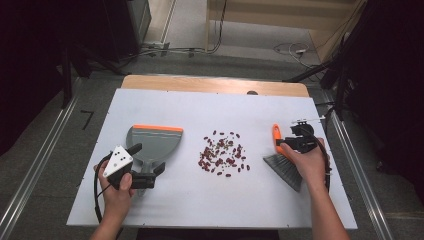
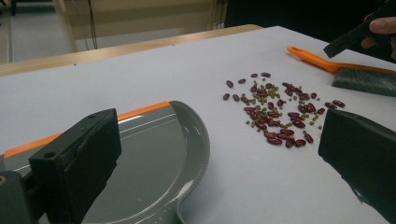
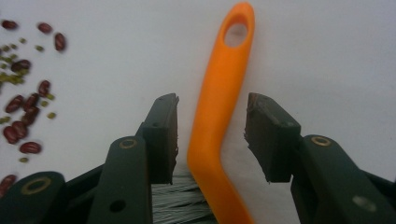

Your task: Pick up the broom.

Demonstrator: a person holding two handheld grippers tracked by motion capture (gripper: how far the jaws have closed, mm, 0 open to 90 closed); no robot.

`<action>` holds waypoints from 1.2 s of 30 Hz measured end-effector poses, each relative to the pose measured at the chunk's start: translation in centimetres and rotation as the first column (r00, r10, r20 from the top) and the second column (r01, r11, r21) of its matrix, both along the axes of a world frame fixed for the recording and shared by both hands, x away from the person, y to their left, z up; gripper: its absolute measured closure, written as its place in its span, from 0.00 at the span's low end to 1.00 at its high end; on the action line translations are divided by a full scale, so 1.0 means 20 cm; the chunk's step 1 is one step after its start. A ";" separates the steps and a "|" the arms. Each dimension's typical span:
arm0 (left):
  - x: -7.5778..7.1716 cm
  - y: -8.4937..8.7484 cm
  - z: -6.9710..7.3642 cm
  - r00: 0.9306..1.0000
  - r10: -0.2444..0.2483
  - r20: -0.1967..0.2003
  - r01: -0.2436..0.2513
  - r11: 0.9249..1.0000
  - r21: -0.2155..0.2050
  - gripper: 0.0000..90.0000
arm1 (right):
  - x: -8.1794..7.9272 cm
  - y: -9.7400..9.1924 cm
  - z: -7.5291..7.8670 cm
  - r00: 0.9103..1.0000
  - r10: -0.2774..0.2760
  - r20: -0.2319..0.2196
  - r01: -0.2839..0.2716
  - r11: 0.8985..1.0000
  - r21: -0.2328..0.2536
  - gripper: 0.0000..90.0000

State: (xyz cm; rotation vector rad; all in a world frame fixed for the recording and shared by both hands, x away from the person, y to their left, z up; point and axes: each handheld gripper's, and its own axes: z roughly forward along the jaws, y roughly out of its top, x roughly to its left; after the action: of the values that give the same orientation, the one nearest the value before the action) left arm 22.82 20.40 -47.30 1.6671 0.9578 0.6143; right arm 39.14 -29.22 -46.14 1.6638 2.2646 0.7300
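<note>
A grey dustpan (image 1: 154,145) with an orange front lip lies on the left of the white board. My left gripper (image 1: 148,158) stands open astride its neck, jaws wide apart and touching nothing; in the left gripper view the dustpan (image 2: 154,158) spreads below the left gripper (image 2: 219,140). A scatter of red and green beans (image 1: 222,152) lies mid-board. At the right lies a brush (image 1: 285,167) with an orange handle (image 3: 224,79) and grey bristles (image 3: 177,200). My right gripper (image 3: 212,130) straddles the handle, a small gap on either side, the pads not pressing.
The white board (image 1: 200,200) rests on a wooden table, with bare surface in front of the beans and behind them. Metal rails run along both sides of the table. Cables lie on the floor beyond the far edge.
</note>
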 end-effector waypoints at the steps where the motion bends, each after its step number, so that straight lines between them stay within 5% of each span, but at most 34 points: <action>1: 0.00 0.00 0.00 1.000 -0.002 0.001 0.002 1.000 0.004 0.00 | 0.00 0.01 -0.01 1.000 -0.006 -0.011 0.006 1.000 -0.019 0.60; 9: 0.00 -0.03 0.00 1.000 -0.011 0.004 0.011 1.000 0.022 0.00 | 0.01 0.04 -0.07 0.995 -0.008 -0.101 0.003 0.998 -0.056 0.69; 15: 0.00 -0.04 0.00 1.000 -0.013 -0.001 0.013 1.000 0.028 0.00 | 0.00 0.11 -0.08 0.996 -0.022 -0.089 0.007 0.987 -0.162 0.71; 19: 0.00 -0.05 0.00 1.000 -0.020 -0.001 0.020 0.999 0.034 0.00 | 0.01 0.10 -0.08 0.995 -0.022 -0.100 0.007 0.989 -0.148 0.74; 21: 0.00 -0.06 0.00 1.000 -0.027 0.003 0.027 0.999 0.037 0.00 | 0.01 0.07 -0.08 0.994 -0.026 -0.103 0.015 0.995 -0.102 0.76; 25: 0.00 -0.07 0.01 1.000 -0.027 0.010 0.027 0.999 0.030 0.00 | -0.02 0.08 -0.09 0.999 0.000 -0.043 -0.005 0.993 -0.116 0.76; 30: 0.00 -0.08 0.02 0.999 -0.031 0.016 0.031 0.999 0.031 0.00 | -0.06 0.03 -0.07 0.999 0.012 0.049 -0.011 1.000 -0.026 0.76; 36: 0.00 -0.08 0.03 0.999 -0.029 0.025 0.028 0.999 0.024 0.00 | -0.14 -0.05 -0.03 0.978 0.029 0.209 -0.048 0.995 0.090 0.76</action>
State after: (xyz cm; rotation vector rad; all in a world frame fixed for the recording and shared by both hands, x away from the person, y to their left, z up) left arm 22.78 18.84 -46.69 1.6876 0.9103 0.6288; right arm 36.42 -30.17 -46.83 1.5075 2.1519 0.9848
